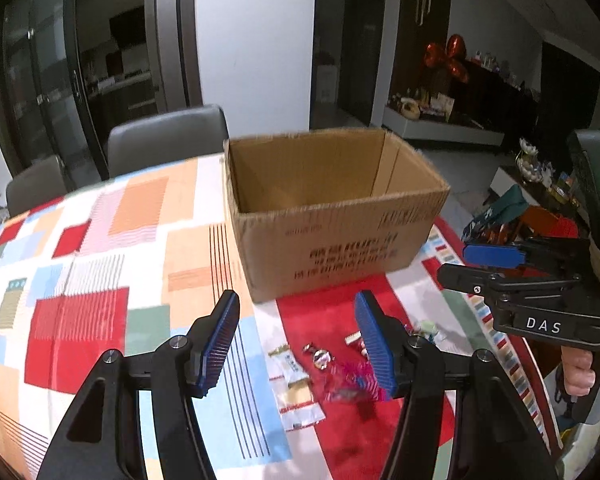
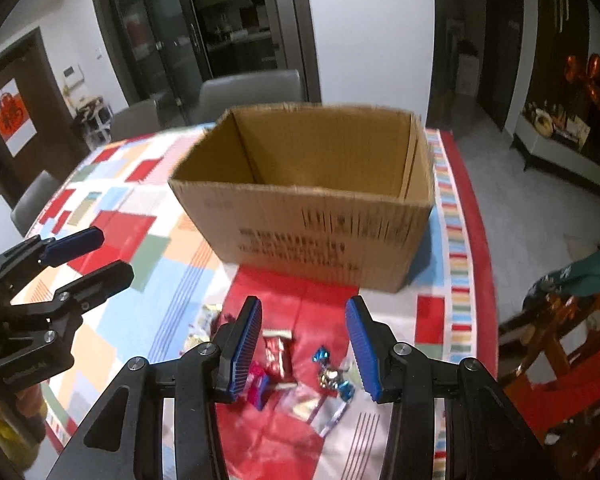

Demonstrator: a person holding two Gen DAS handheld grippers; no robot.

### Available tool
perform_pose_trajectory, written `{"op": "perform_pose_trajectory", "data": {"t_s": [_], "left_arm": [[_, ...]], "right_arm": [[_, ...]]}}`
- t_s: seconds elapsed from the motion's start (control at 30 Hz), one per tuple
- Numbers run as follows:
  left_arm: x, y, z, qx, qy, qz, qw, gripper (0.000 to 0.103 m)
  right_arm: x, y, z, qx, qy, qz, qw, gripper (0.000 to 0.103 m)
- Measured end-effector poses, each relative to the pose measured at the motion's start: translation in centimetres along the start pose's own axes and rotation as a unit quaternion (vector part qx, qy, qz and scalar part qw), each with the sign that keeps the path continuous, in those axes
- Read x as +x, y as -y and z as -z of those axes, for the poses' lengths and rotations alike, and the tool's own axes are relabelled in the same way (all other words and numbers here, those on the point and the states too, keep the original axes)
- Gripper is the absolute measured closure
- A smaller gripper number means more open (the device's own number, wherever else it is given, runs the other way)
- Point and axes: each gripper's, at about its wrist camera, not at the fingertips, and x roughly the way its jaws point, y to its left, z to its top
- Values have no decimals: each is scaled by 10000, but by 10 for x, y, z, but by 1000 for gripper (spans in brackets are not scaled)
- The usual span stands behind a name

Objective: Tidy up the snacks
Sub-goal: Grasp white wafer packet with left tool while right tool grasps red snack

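An open cardboard box (image 1: 340,240) stands on the patchwork tablecloth; it also shows in the right wrist view (image 2: 312,224). Several wrapped snacks lie in front of it: a white-gold packet (image 1: 294,380), a pink wrapper (image 1: 350,382), a red packet (image 2: 278,354), a blue-gold candy (image 2: 330,374). My left gripper (image 1: 296,344) is open and empty above the snacks. My right gripper (image 2: 304,346) is open and empty above them; it also shows at the right of the left wrist view (image 1: 476,266). The left gripper shows at the left of the right wrist view (image 2: 96,256).
Grey chairs (image 1: 168,140) stand behind the table. The table's right edge (image 1: 512,344) drops to the floor. A wooden stool with cloth (image 2: 572,300) stands at the right. A low cabinet with ornaments (image 1: 440,120) is far back.
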Motion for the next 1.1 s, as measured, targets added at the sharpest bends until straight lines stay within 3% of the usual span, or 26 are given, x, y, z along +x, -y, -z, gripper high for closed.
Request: {"op": "perform_pose_trajectory", "data": {"t_s": [0.23, 0.67, 1.1], "left_arm": [[33, -10, 11, -156, -695, 222, 9972, 54], [90, -20, 26, -476, -1853, 568, 9799, 70], [129, -20, 38, -641, -2266, 418, 9710, 74]], "right_arm": [[33, -4, 9, 154, -675, -358, 9970, 58], [86, -11, 21, 416, -1361, -565, 9882, 63], [120, -18, 32, 389, -1690, -516, 9835, 68]]}}
